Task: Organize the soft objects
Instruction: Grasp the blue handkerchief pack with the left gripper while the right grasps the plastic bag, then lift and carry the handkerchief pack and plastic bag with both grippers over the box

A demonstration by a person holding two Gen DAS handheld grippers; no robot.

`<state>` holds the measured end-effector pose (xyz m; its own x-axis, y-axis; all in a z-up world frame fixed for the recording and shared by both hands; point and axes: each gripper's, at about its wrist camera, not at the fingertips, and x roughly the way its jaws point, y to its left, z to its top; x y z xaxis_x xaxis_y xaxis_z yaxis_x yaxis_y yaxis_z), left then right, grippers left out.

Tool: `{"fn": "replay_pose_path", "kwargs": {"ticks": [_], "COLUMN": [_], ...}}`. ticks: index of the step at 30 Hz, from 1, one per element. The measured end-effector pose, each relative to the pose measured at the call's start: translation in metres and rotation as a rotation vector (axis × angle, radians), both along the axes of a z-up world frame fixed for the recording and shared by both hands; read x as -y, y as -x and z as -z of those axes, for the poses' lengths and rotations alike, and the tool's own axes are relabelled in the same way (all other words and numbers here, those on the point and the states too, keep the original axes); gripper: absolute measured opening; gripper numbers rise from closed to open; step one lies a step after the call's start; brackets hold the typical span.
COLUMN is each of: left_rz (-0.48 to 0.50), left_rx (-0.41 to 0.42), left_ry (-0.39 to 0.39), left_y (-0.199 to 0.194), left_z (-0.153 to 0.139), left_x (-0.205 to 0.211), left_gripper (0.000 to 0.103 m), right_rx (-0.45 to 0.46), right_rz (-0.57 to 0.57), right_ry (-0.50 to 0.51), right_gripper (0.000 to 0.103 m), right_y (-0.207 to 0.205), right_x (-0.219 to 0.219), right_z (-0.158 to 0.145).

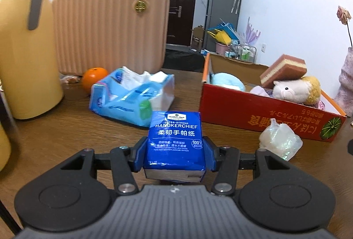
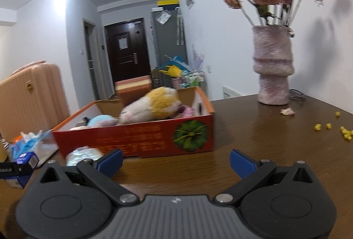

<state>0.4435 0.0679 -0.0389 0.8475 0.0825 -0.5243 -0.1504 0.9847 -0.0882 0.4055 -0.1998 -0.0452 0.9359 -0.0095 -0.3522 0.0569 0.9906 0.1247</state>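
My left gripper (image 1: 175,154) is shut on a blue handkerchief pack (image 1: 175,139), held just above the wooden table. The pack also shows at the left edge of the right wrist view (image 2: 25,160). An orange cardboard box (image 1: 260,111) stands to the right ahead; it holds a plush toy (image 1: 295,89), a sponge (image 1: 283,70) and a light-blue soft item (image 1: 227,81). A clear plastic wrapped bundle (image 1: 280,140) lies in front of the box. My right gripper (image 2: 176,161) is open and empty, facing the box (image 2: 136,137) from the front.
An opened blue tissue pack (image 1: 132,95) and an orange (image 1: 94,78) lie ahead left. A pink suitcase (image 1: 110,27) and a yellow flask (image 1: 24,40) stand at the left. A pink vase with flowers (image 2: 272,66) stands at the right, with yellow crumbs (image 2: 344,132) on the table.
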Motion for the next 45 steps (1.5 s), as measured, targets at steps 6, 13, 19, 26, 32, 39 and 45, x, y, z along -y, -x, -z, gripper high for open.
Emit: {"fn": "replay_pose_path", "kwargs": {"ticks": [6, 13, 19, 26, 32, 39, 45], "left_rz": [-0.027, -0.056, -0.062, -0.076, -0.095, -0.1, -0.104], "left_rx": [0.028, 0.051, 0.065, 0.077, 0.078, 0.076, 0.081], "left_ry": [-0.017, -0.029, -0.05, -0.088, -0.086, -0.083, -0.084], "left_y": [0.016, 0.027, 0.029, 0.026, 0.019, 0.016, 0.016], "left_z": [-0.005, -0.009, -0.011, -0.011, -0.01, -0.009, -0.009], "left_x": [-0.015, -0.036, -0.048, -0.059, -0.072, -0.076, -0.077], "left_gripper": [0.053, 0.053, 0.053, 0.053, 0.053, 0.053, 0.053], "right_rx": [-0.023, -0.085, -0.119, -0.174, -0.215, -0.248, -0.187], "right_rz": [-0.071, -0.164, -0.16, -0.142, -0.113, -0.126, -0.143], "right_ry": [-0.001, -0.003, 0.023, 0.019, 0.016, 0.0, -0.007], "right_gripper": [0.103, 0.103, 0.103, 0.103, 0.101, 0.048, 0.046], "right_y": [-0.003, -0.012, -0.026, -0.051, -0.074, -0.091, -0.081], "right_x": [-0.041, -0.081, -0.106, -0.113, -0.118, -0.119, -0.117], "right_z": [0.002, 0.009, 0.013, 0.018, 0.024, 0.028, 0.021]}}
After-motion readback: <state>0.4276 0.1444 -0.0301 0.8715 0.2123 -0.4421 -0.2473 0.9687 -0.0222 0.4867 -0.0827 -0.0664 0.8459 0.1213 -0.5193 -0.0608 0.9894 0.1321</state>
